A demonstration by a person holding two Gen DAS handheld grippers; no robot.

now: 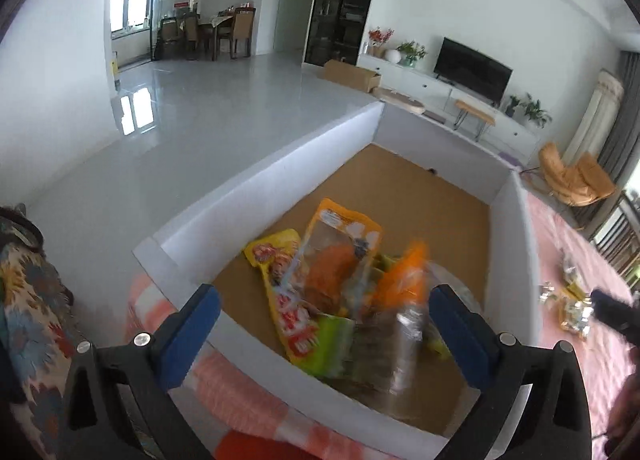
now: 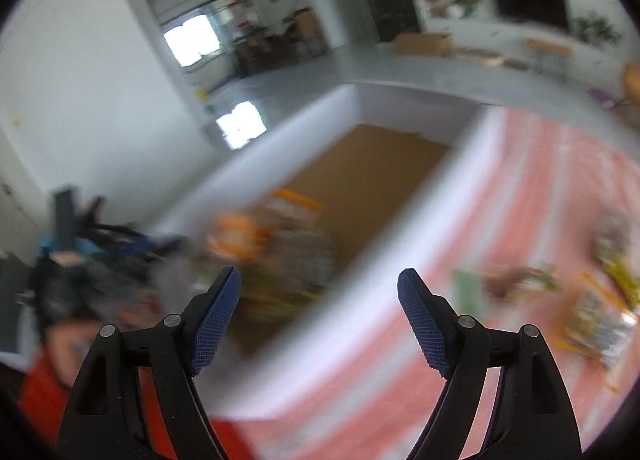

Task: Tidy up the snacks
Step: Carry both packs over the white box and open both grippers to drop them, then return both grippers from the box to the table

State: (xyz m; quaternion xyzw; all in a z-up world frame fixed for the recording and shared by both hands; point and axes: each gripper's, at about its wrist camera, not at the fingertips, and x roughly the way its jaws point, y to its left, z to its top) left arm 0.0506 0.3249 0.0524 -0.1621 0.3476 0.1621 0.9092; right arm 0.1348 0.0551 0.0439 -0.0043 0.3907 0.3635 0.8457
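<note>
Jaws of both the left gripper (image 1: 324,320) and right gripper (image 2: 320,300) gape empty; white box (image 1: 280,168) holds snack packets (image 1: 332,280).

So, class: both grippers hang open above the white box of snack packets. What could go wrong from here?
1. The blurred orange packet is between the open left gripper fingers and may land tilted on the pile.
2. The packets crowd the near corner of the box, so more could slide over the low wall.
3. The right gripper view is blurred; aiming for the loose packets on the cloth could miss.
</note>
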